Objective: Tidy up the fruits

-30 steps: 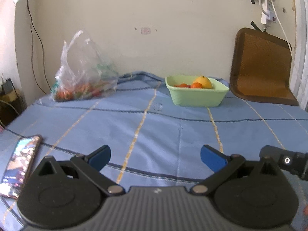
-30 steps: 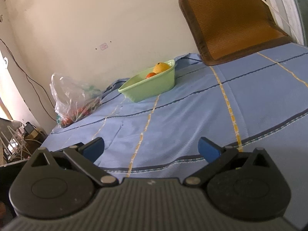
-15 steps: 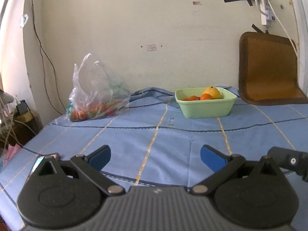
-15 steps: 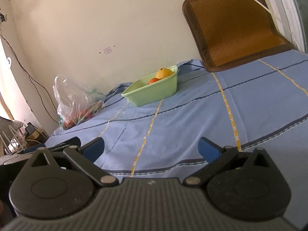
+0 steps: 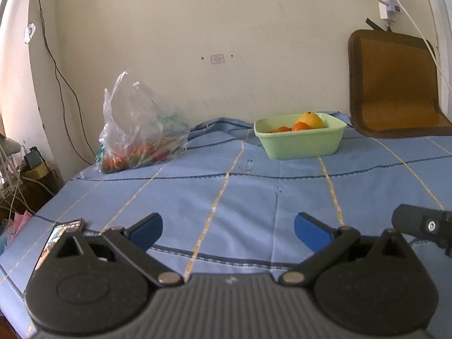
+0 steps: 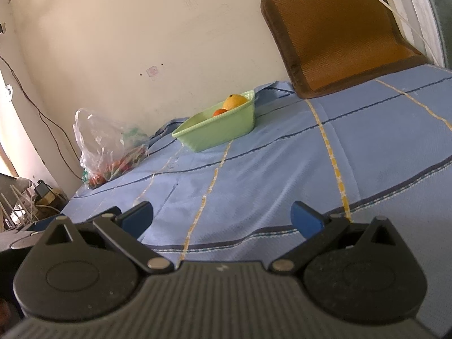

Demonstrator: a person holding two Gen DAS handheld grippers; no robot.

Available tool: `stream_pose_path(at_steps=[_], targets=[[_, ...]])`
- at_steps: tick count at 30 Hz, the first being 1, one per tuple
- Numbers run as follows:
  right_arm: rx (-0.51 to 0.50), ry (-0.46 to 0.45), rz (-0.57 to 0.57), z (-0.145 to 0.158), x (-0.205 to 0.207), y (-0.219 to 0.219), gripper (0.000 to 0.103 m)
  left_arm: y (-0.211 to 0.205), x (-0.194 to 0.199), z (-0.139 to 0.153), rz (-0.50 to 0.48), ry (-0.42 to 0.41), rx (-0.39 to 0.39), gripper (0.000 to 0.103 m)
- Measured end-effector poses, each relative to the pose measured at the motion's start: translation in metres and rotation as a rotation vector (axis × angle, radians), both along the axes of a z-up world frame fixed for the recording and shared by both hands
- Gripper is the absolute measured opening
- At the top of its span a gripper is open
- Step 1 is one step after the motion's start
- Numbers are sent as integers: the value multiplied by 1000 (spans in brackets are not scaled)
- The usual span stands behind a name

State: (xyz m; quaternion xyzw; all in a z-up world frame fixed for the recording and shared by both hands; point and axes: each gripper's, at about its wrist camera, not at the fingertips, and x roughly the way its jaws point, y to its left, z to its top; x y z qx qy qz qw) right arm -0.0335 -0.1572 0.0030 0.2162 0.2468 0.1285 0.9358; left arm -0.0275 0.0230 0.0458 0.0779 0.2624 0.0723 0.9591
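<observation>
A pale green tub (image 5: 301,138) (image 6: 217,132) stands far back on the blue cloth, holding a yellow-orange fruit (image 5: 310,120) (image 6: 235,101) and small orange fruits (image 5: 300,126) (image 6: 219,112). Left of it slumps a clear plastic bag (image 5: 138,130) (image 6: 106,147) with red and green produce inside. My left gripper (image 5: 228,230) is open over the near cloth, far from both, with nothing between its blue fingertips. My right gripper (image 6: 221,217) is also open and empty, low over the cloth to the right.
A phone (image 5: 60,236) lies on the cloth by the left gripper's left finger. A brown woven mat (image 5: 392,84) (image 6: 339,31) leans on the wall at back right. Cables and clutter (image 5: 19,166) sit off the left edge. Part of the right gripper (image 5: 423,224) shows at right.
The left wrist view first tilted upward, then lowered slightly and drew nearer the tub; the phone slid mostly behind the left finger. The right wrist view tilted up a little. Both grippers stayed open.
</observation>
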Motion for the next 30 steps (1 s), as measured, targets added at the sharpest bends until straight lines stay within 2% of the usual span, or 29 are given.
stream_pose_path(at_steps=[16,25,30], targets=[[18,35,3,-11,5,-5,103,-12,11,-18,-14,69,44,103],[23,28,3,-12,5,-6,103,-16,12,-21,6,50,88,103],[23,27,2,-12,5,-5,103,-15,14,-22,15,52,87,103]])
